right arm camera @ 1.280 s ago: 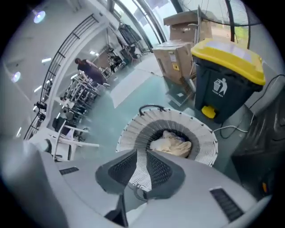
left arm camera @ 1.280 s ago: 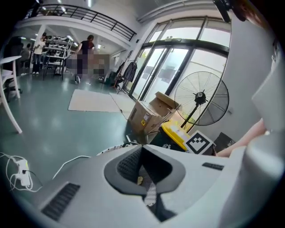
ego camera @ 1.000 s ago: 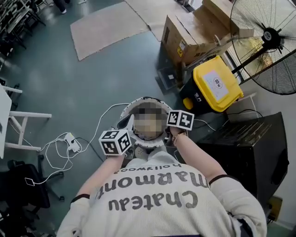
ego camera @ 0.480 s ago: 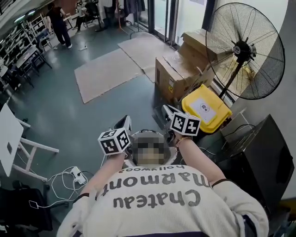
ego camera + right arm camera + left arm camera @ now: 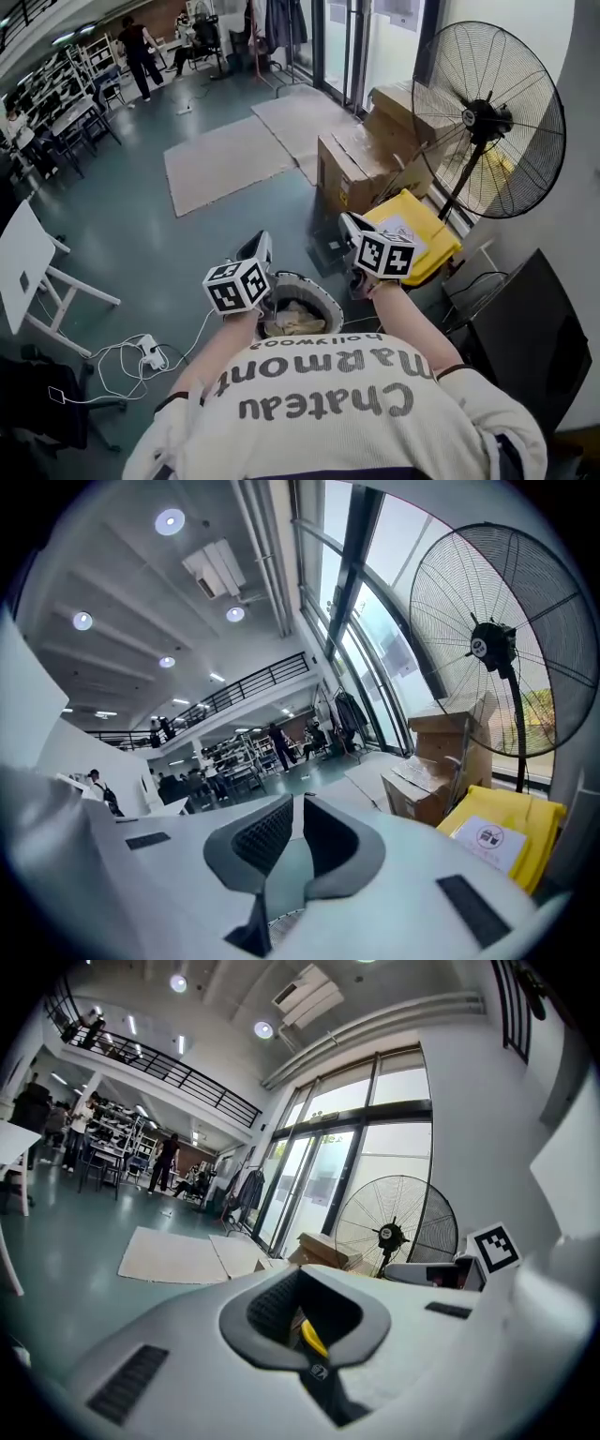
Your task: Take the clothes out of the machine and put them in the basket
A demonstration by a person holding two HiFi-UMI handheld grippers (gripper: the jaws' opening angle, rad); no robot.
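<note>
From the head view, crumpled beige clothes (image 5: 292,321) lie in the round, perforated white basket (image 5: 309,278) beneath the left gripper (image 5: 262,244) and right gripper (image 5: 349,223), both higher than a second ago. In the left gripper view, ribbed grey pads (image 5: 272,1307) meet, empty. In the right gripper view, the pads (image 5: 262,841) have just been closing and nearly touch, also empty.

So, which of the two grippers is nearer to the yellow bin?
The right gripper: in the head view it overlaps the yellow bin, while the left gripper is held across the basket from it.
</note>
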